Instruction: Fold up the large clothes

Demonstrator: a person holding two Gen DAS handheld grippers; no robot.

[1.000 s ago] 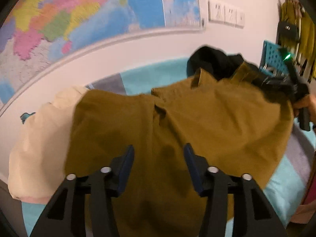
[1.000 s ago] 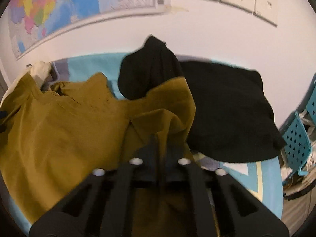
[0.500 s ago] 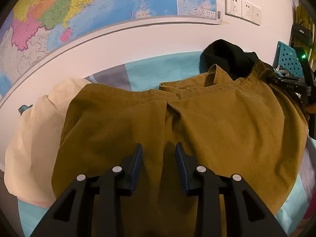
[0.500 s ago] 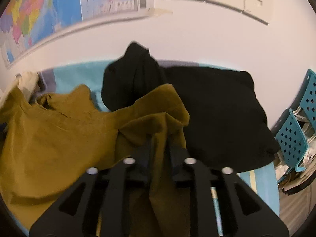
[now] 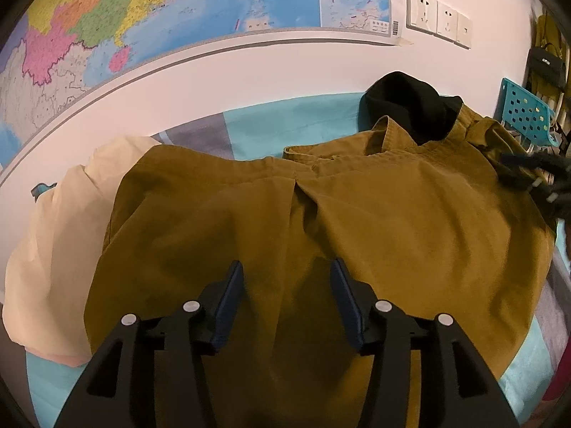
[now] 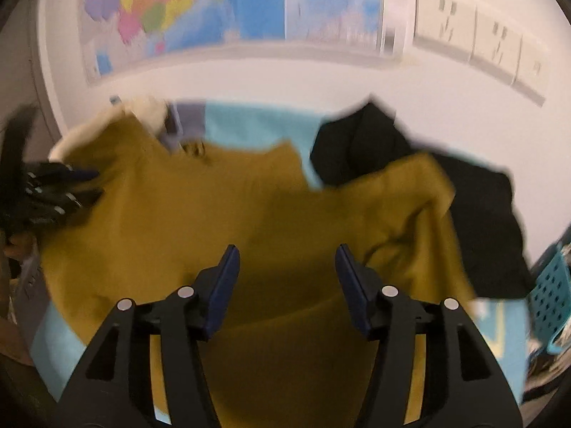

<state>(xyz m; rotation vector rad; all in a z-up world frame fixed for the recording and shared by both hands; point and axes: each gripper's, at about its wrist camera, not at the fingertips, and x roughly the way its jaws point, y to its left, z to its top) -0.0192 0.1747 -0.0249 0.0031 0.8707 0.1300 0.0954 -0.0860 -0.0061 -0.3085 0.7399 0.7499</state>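
A large mustard-brown shirt (image 5: 357,221) lies spread back-up on the teal bed cover (image 5: 292,125), collar toward the wall. It also shows in the right wrist view (image 6: 221,221), which is blurred. My left gripper (image 5: 285,271) is open and empty over the shirt's lower back. My right gripper (image 6: 287,253) is open and empty above the shirt's right side; it also shows at the right edge of the left wrist view (image 5: 531,174). The left gripper also shows at the left edge of the right wrist view (image 6: 60,192).
A black garment (image 5: 403,103) lies by the wall past the collar, also in the right wrist view (image 6: 478,207). A cream garment (image 5: 60,235) lies left of the shirt. A teal perforated chair (image 5: 524,114) stands to the right. A map (image 5: 160,10) and sockets (image 5: 439,18) are on the wall.
My right gripper has let go of the shirt's shoulder fold and opened; the fold has dropped flat. My left gripper has opened wider after narrowing. The right view has swung left.
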